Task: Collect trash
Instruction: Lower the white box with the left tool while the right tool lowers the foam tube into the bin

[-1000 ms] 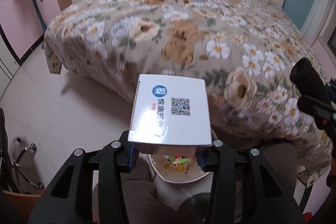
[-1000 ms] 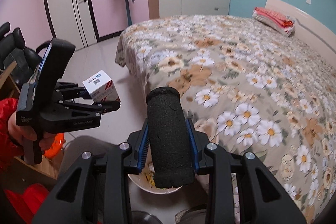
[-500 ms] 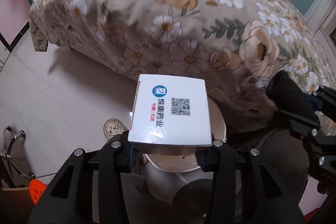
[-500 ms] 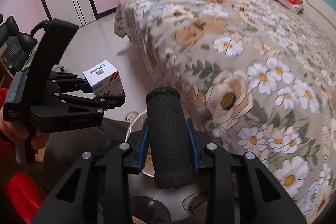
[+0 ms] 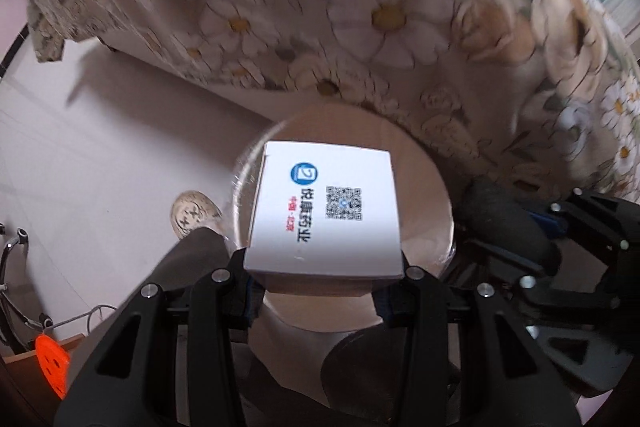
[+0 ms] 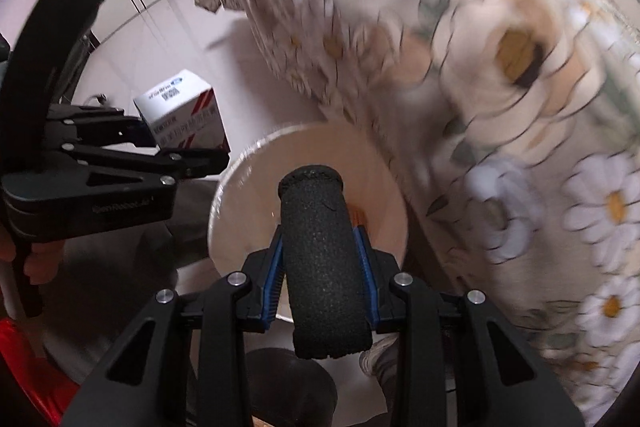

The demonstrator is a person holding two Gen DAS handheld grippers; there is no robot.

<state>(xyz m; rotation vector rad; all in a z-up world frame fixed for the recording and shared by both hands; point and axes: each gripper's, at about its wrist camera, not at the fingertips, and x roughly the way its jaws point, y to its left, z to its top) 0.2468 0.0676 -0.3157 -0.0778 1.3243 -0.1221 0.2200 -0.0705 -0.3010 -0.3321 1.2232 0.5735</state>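
My left gripper (image 5: 324,281) is shut on a white carton (image 5: 325,209) with a blue logo and a QR code, held just over the mouth of a round white bin (image 5: 436,187). From the right wrist view the same carton (image 6: 182,115) hangs at the bin's left rim in the left gripper (image 6: 160,147). My right gripper (image 6: 324,275) is shut on a black foam cylinder (image 6: 322,267), which points down into the bin (image 6: 248,227). The foam cylinder (image 5: 500,215) also shows at the right in the left wrist view.
The flowered bedspread (image 5: 360,7) hangs close behind and to the right of the bin. A shoe (image 5: 194,215) and a grey trouser leg (image 5: 188,259) stand left of the bin on the pale floor (image 5: 100,147). An orange item (image 5: 50,359) lies at lower left.
Both grippers have dropped from bed height to just above the bin and tilted downward. The carton and the foam cylinder stay gripped.
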